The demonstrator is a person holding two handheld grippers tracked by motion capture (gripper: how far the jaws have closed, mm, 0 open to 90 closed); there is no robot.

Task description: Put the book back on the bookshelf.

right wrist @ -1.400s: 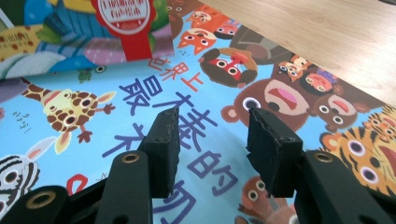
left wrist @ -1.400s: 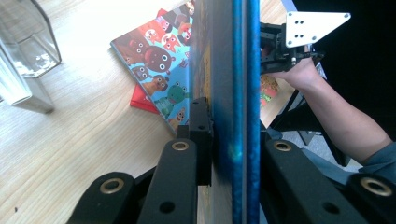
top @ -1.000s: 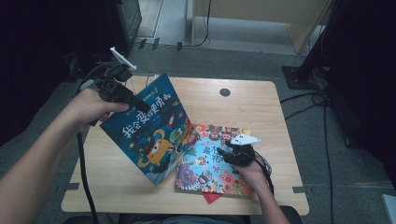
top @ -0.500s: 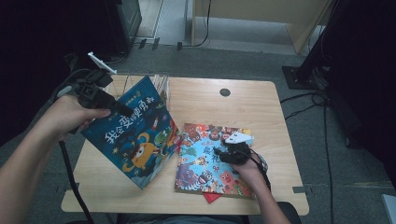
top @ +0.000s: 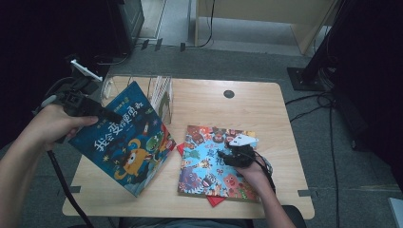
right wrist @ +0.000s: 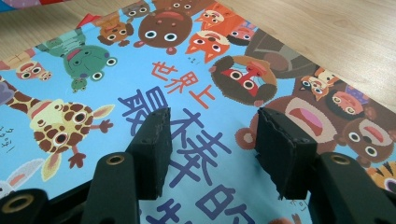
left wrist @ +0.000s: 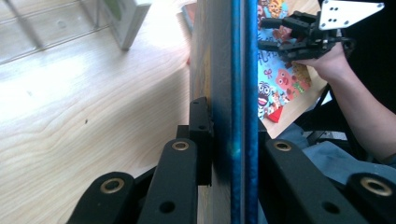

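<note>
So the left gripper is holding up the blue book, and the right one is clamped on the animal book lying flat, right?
Not quite. The right gripper isn't clamped: the right gripper view shows its jaws open over the animal book, gripping nothing. The left gripper does hold up the blue book.

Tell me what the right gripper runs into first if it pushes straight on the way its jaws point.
Most likely the colourful animal book lying flat on the table. The right gripper has open jaws angled down just above its cover, nothing between them; exact clearance is hard to judge.
</note>
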